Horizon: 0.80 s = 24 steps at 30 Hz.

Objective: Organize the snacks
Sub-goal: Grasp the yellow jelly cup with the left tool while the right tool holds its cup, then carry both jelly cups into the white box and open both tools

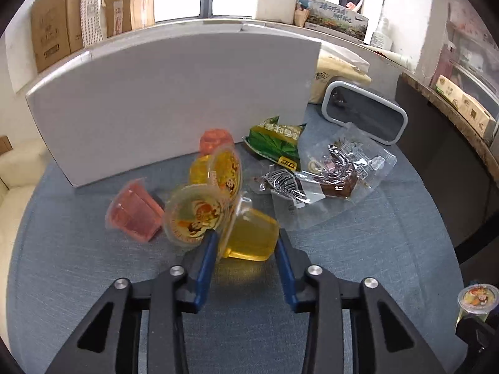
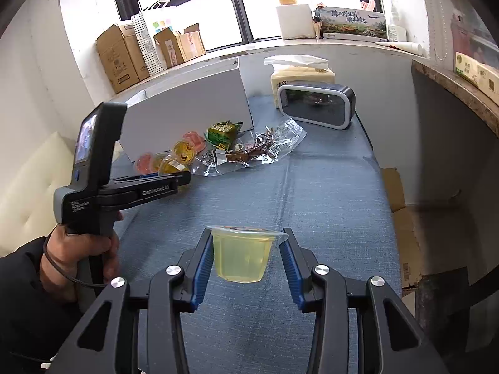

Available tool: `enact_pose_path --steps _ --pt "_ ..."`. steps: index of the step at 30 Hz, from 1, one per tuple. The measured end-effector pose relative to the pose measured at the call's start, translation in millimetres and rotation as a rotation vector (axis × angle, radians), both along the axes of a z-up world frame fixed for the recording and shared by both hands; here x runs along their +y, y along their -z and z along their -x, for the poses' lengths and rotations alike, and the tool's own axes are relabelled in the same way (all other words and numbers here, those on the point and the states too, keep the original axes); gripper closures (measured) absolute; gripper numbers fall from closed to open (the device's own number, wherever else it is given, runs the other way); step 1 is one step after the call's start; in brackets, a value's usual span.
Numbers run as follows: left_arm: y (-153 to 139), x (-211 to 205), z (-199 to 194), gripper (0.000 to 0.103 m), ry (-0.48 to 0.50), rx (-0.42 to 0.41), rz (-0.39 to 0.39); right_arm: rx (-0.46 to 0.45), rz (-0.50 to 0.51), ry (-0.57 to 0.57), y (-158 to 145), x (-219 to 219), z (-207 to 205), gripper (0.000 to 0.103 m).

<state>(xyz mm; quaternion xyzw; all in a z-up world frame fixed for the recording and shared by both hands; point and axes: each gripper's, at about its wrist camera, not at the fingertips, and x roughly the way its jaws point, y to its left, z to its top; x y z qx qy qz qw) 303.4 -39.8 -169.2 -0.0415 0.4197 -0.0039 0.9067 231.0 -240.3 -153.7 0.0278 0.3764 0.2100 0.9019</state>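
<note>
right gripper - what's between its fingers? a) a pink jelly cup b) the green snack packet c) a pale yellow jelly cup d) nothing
c: the right wrist view shows the right gripper with its blue pads on either side of an upright pale yellow jelly cup, lifted above the blue cloth.
</note>
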Motion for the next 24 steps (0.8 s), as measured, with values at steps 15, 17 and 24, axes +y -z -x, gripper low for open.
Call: enact_pose_path --steps 15,17,24 --pt "-34.5 8.1 47.4 0.069 0.067 -0.069 0.085 -0.018 -0.013 -0.03 -8.3 15.2 8.2 0.057" --pt "-42.1 11.3 54.5 0.069 0.071 -0.084 0.089 -0.023 -0.017 -0.039 -11.0 19.2 8.2 0.057" --pt "-75.5 30.1 70.0 0.069 0.082 -0.153 0.098 -0.055 -0.03 -0.088 -31.2 43.9 -7.7 0.057"
